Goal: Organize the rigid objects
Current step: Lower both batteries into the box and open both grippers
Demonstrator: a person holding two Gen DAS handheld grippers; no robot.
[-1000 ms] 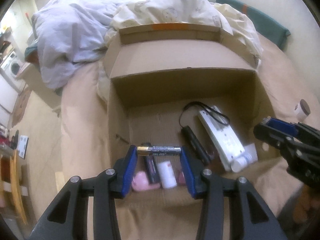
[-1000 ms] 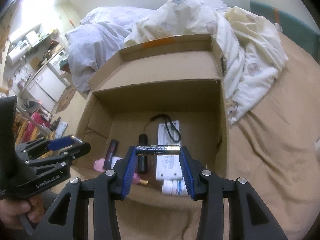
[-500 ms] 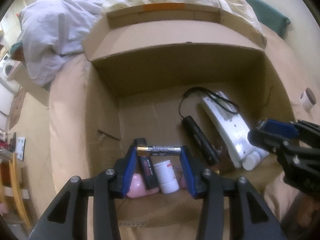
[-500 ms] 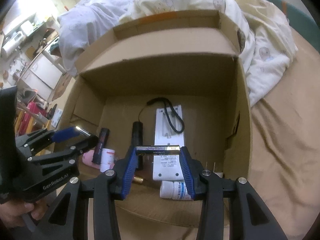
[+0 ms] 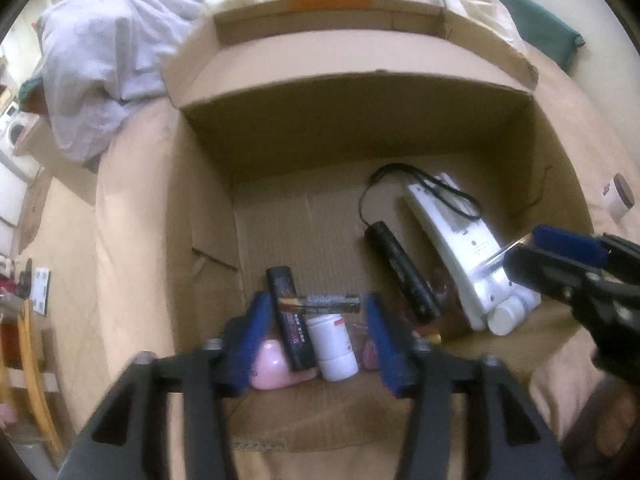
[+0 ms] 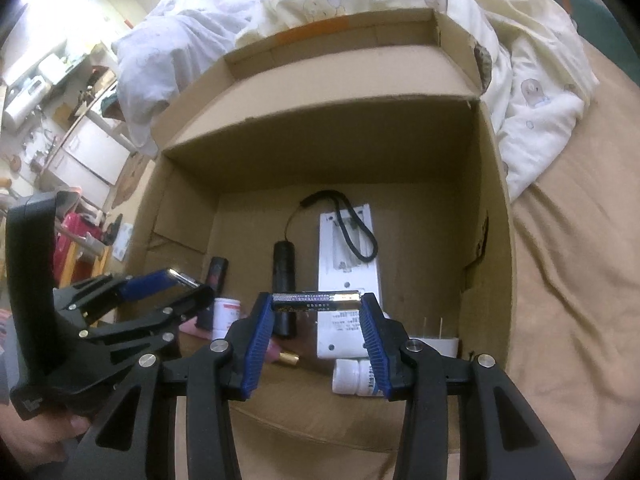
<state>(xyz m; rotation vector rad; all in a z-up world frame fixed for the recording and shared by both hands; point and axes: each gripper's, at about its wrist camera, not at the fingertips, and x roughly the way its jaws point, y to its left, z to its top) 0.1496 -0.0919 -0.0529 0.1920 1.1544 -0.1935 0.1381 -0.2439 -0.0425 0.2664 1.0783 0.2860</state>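
An open cardboard box lies on a bed. My left gripper is shut on a black-and-gold battery, held crosswise over the box's near left part. My right gripper is shut on a second battery, held crosswise over the near middle of the box. Inside lie a black flashlight with a cord, a white flat device, a white bottle, a black bar and a pink object.
Another white bottle and a white plug lie at the box's near right. Crumpled quilts are heaped behind the box. A small jar stands on the tan sheet to the right. Room furniture shows at far left.
Both grippers have moved forward and lower toward the box opening, each still gripping its battery. The box now fills more of both views.
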